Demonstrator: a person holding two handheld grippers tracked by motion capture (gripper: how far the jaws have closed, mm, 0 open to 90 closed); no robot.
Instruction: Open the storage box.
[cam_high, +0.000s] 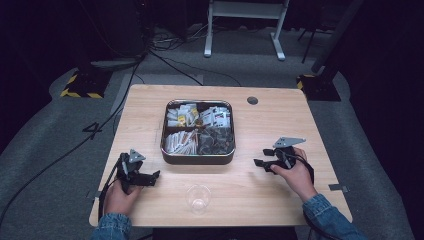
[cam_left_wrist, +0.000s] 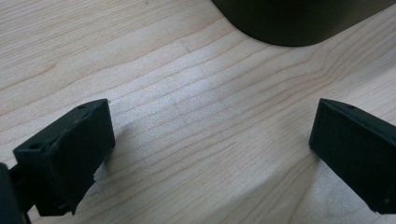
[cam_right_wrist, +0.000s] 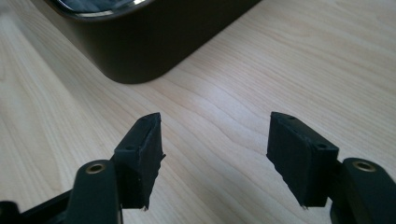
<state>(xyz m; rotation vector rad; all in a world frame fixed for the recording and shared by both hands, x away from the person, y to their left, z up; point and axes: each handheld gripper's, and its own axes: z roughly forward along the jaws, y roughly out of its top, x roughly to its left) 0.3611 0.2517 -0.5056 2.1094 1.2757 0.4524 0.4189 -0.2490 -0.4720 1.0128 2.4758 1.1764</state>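
High view: I see a wooden table with a square dark tray at its centre. The tray has four compartments holding small packets, light ones in the far and near-left compartments and darker ones in the near-right. A clear cup stands upright near the table's front edge, just in front of the tray and between the two hands. I read the left gripper resting on the table to the left of the tray's near corner, pointing toward the middle of the table. The right gripper rests to the right of the tray, pointing at the tray's right wall. Both are apart from the tray and the cup.

Left gripper view: I see the left gripper with its jaws spread wide over bare wood and nothing between them. The tray's dark wall lies ahead, clear of the jaws.

Right gripper view: I see the right gripper with its jaws parted, somewhat narrower than the left pair, and only table surface between them. The tray's rounded corner stands ahead, apart from the fingertips.
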